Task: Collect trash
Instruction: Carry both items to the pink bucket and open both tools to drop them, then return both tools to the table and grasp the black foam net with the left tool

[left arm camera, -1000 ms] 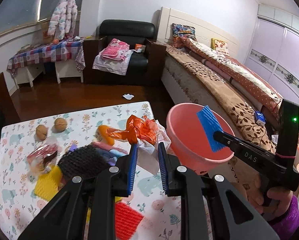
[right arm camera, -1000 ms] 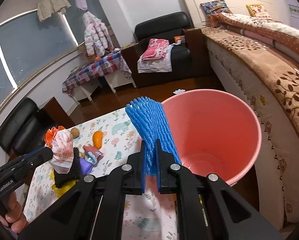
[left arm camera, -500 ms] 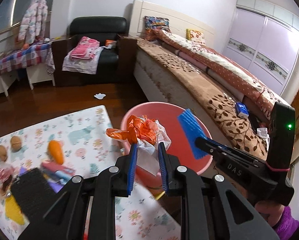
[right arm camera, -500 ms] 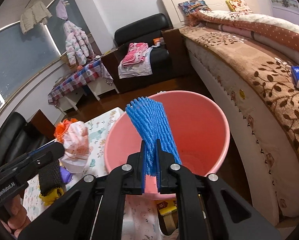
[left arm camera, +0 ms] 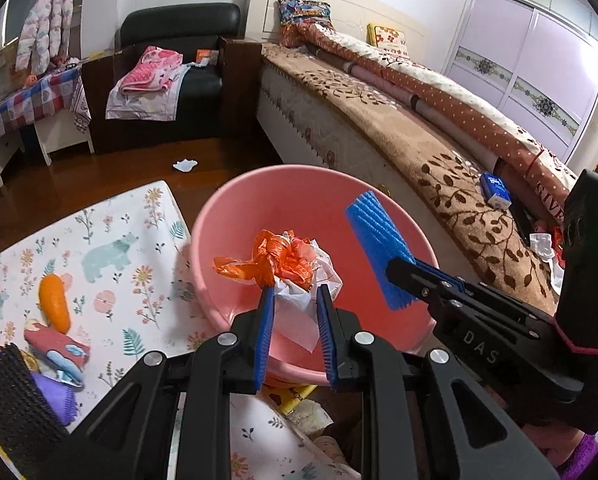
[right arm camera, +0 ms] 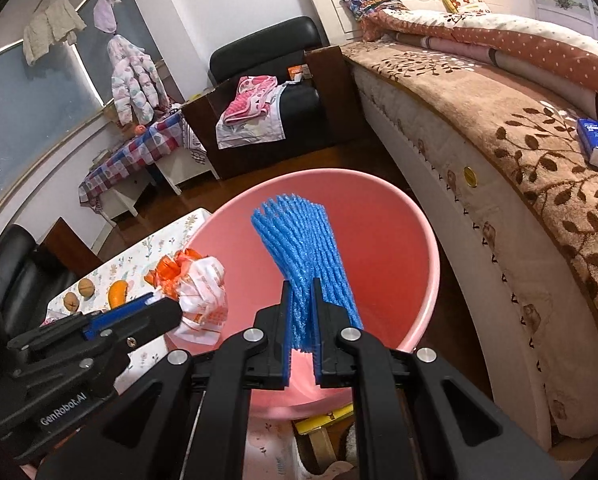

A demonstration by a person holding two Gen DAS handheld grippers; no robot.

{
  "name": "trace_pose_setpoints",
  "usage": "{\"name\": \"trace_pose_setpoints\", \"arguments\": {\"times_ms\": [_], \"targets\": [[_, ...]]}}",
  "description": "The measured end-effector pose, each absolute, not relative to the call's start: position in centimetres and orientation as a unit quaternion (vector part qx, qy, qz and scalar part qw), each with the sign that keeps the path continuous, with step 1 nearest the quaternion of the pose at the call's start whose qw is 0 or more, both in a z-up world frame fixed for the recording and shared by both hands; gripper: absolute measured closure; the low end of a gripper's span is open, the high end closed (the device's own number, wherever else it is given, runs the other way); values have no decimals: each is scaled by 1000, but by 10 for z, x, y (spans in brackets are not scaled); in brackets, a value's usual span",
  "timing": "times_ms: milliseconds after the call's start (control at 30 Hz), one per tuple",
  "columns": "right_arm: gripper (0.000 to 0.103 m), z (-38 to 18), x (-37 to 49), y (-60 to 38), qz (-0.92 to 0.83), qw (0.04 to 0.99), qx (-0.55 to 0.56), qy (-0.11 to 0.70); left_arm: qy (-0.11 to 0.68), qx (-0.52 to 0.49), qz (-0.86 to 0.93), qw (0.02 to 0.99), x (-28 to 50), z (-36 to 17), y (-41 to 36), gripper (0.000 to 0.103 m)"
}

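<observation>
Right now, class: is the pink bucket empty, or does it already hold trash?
Empty as far as visible: the pink bucket's inner wall and bottom look bare. The blue foam net is gripped above it.

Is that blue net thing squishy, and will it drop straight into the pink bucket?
Probably squishy: the blue foam net pinches flat in the right tool. It looks light, fanning upward without drooping, so it may drift down slowly into the pink bucket.

A black armchair stands at the upper left of the left wrist frame, pink and white laundry heaped on its seat. Left of it, a checked cloth covers a low white table. A bed with a brown leaf-patterned blanket runs down the right side; a small blue packet, perhaps tissues, lies on it. At upper right are pale lilac wardrobe doors. A puffy jacket hangs by the window.
</observation>
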State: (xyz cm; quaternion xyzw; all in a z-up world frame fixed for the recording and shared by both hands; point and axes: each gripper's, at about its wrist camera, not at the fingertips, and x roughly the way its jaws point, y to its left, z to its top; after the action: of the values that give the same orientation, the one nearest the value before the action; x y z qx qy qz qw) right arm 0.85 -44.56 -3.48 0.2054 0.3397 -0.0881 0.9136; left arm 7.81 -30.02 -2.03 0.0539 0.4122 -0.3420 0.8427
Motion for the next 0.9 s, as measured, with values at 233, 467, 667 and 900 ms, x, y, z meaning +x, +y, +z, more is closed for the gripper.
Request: {"name": "trace_pose_setpoints", "arguments": {"times_ms": [233, 467, 667, 900], "targets": [[95, -39, 15, -446, -90, 912, 199, 348, 419, 49, -338, 841, 82, -28, -307, 82], [77, -40, 17, -449, -89, 907, 211, 353, 422, 48, -330, 843, 84, -31, -309, 82], [64, -37, 7, -451, -81, 912, 213, 341, 419, 49, -317, 850, 81, -27, -310, 61], [63, -34, -2, -455, -70, 916, 211, 333, 412, 38, -296, 861, 75, -19, -297, 54]]}}
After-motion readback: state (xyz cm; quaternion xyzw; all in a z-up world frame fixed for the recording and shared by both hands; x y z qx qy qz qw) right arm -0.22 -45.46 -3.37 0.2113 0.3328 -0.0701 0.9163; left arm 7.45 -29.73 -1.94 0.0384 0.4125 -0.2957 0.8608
